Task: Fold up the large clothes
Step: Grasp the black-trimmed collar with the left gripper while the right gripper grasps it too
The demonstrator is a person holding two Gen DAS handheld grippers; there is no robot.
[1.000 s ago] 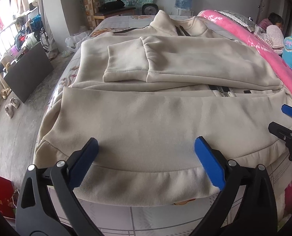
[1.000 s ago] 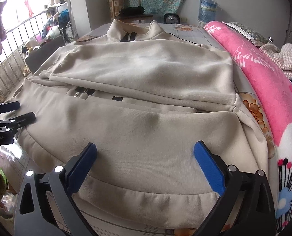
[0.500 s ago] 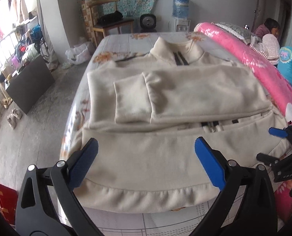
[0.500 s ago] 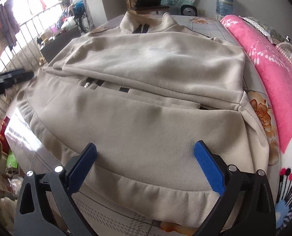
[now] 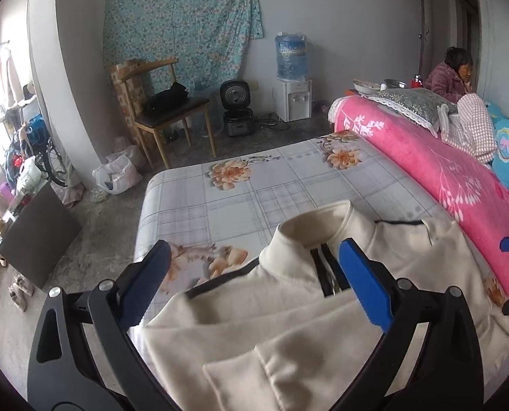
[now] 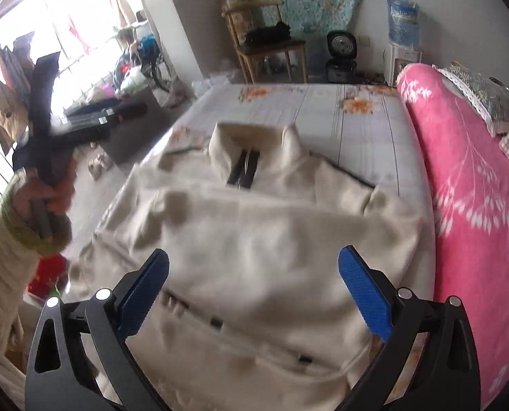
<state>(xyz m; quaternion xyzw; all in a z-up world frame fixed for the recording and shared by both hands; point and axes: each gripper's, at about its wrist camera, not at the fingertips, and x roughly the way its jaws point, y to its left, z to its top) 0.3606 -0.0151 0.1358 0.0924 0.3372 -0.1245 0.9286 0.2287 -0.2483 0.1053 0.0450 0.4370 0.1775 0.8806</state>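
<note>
A cream zip-up jacket (image 6: 271,239) lies on the bed with its collar (image 6: 254,147) at the far end and both sleeves folded across the chest. My left gripper (image 5: 254,287) is open and empty, raised above the jacket's collar (image 5: 309,236). My right gripper (image 6: 254,294) is open and empty, raised above the jacket's lower half. The left gripper also shows in the right wrist view (image 6: 93,123), held up in a hand at the far left. The jacket's hem is out of sight.
The bed has a grey checked sheet with flowers (image 5: 254,188). A rolled pink blanket (image 5: 443,178) runs along its right side. A wooden chair (image 5: 165,109), a fan heater (image 5: 237,109) and a water dispenser (image 5: 292,82) stand by the far wall. A person (image 5: 453,75) sits at the far right.
Both grippers have lifted up and away from the jacket's hem and stayed open. The views now look over the collar and the far room. The jacket has not moved.
</note>
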